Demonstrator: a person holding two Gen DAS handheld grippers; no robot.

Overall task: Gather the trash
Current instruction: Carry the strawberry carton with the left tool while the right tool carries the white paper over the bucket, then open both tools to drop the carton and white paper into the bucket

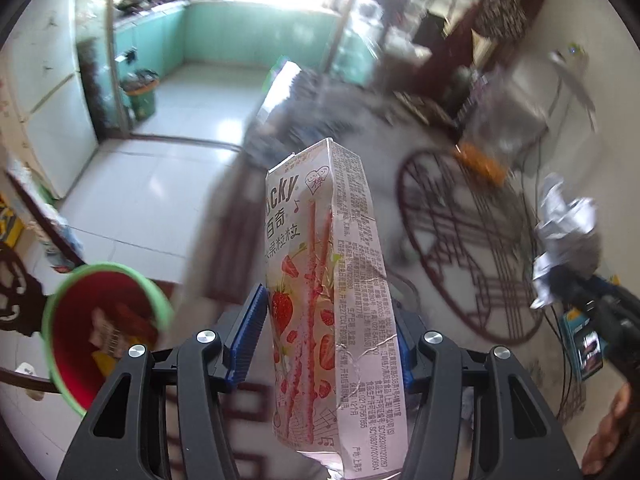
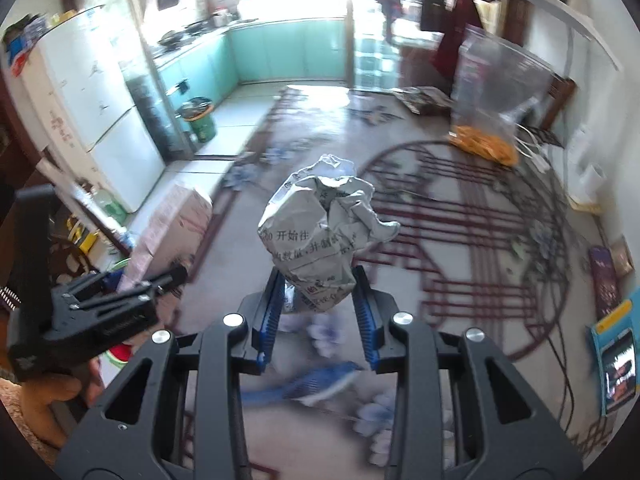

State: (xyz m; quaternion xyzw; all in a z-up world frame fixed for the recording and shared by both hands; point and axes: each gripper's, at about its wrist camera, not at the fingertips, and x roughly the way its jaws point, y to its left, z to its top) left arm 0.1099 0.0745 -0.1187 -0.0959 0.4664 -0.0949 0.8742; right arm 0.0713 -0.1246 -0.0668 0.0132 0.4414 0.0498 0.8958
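One pink strawberry Pocky box (image 1: 324,300) stands up between the blue pads of the left hand-held gripper (image 1: 324,332). The right pad lies against the box; the left pad shows a slim gap beside it, so a firm pinch or a loose one, I cannot tell. Jaws sit narrow.

One crumpled ball of printed paper (image 2: 320,236) sits in the right hand-held gripper (image 2: 316,304), both blue pads pressed on its lower end, held above the patterned floor (image 2: 440,240).

One red bin with a green rim (image 1: 104,332) shows low on the left of the left wrist view, wrappers already inside; the box is up and to its right, not over the opening.

Both tools tilt steeply down. In the right wrist view the left tool appears at far left with a hand (image 2: 44,400) under it.

One clear bag with orange contents (image 2: 488,120) stands further back.
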